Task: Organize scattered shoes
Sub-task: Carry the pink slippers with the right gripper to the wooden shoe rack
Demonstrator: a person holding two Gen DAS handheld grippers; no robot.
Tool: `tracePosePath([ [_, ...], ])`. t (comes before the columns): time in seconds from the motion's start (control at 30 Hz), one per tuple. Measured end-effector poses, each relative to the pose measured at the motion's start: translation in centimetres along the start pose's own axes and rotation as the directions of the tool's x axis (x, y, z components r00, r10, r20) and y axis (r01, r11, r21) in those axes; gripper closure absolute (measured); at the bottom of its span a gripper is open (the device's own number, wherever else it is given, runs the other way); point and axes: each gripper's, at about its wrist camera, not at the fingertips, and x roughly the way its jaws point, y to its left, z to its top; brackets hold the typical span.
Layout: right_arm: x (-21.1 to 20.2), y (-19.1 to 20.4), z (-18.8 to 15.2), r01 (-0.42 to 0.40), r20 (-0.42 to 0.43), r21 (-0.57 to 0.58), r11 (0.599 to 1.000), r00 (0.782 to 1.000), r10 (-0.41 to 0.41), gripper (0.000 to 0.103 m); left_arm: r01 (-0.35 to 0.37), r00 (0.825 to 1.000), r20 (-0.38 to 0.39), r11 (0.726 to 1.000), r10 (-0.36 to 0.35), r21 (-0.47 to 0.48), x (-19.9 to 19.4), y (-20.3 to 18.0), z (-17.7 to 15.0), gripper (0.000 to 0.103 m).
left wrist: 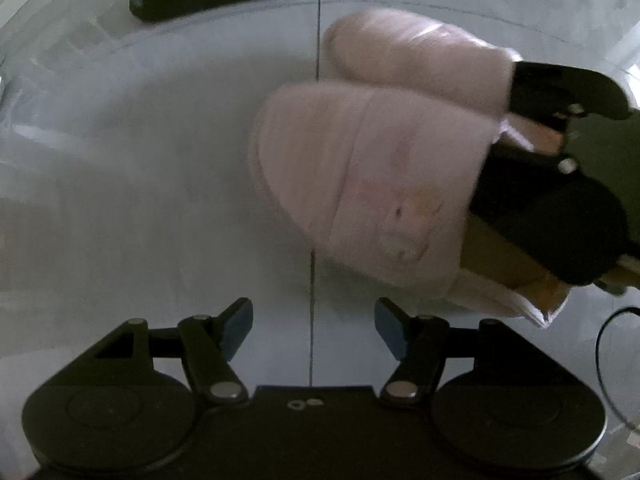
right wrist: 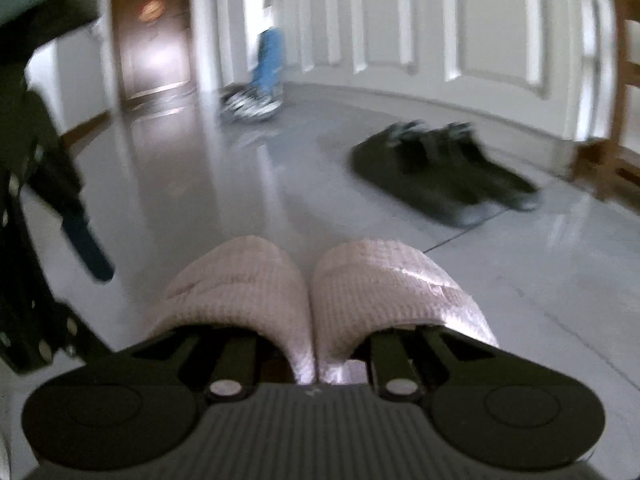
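Left gripper (left wrist: 314,330) hangs wide open over the tile floor (left wrist: 120,200), holding nothing. Right gripper (right wrist: 314,344) has a finger inside each pink slipper (right wrist: 240,280), probably pinching the inner walls together so the pair moves as one. Black shoes (right wrist: 444,172) sit paired near the wall, though it's blurry.

Both views are dim, soft and motion-blurred, bending strongly toward dark rounded corners. Pale streaks of glare cross the glossy floor (right wrist: 208,184) left of centre in the right wrist view, below a bright doorway (right wrist: 154,36) at upper left.
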Motion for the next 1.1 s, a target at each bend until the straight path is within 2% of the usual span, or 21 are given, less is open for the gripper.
tracePosePath([
  [0.13, -1.8, -1.6, 1.7, 0.096, 0.034, 0.063, 0.993, 0.995, -0.099, 0.087, 0.017, 0.999, 0.034, 1.0, -0.017, 0.014, -1.1, -0.2, 2.2, 0.036],
  [0.27, -4.9, -3.6, 5.0, 0.229, 0.048, 0.088, 0.969, 0.971, -0.234, 0.087, 0.02, 0.999, 0.05, 0.997, -0.023, 0.069, -6.3, -2.3, 6.0, 0.036],
  [0.43, -12.1, -5.6, 10.8, 0.376, -0.021, 0.195, 0.906, 0.925, -0.379, 0.087, 0.023, 0.997, 0.068, 0.99, -0.032, 0.138, -12.8, -4.9, 10.7, 0.036],
  [0.5, -16.1, -6.3, 14.8, 0.449, -0.058, 0.218, 0.866, 0.892, -0.448, 0.087, 0.023, 0.996, 0.076, 0.986, -0.036, 0.165, -15.5, -6.0, 12.5, 0.036],
  [0.6, -20.3, -7.2, 19.2, 0.51, -0.094, 0.242, 0.826, 0.859, -0.503, 0.087, 0.053, 0.995, 0.067, 0.976, -0.069, 0.212, -22.7, -7.8, 14.6, 0.036],
  [0.77, -27.1, -8.2, 26.9, 0.584, -0.135, 0.277, 0.763, 0.81, -0.571, 0.087, 0.074, 0.995, 0.048, 0.969, -0.088, 0.236, -31.1, -9.1, 15.5, 0.036],
  [1.1, -38.2, -10.5, 39.8, 0.658, -0.192, 0.34, 0.672, 0.748, -0.635, 0.087, 0.033, 0.997, 0.05, 0.955, -0.051, 0.296, -45.7, -13.5, 21.2, 0.036],
])
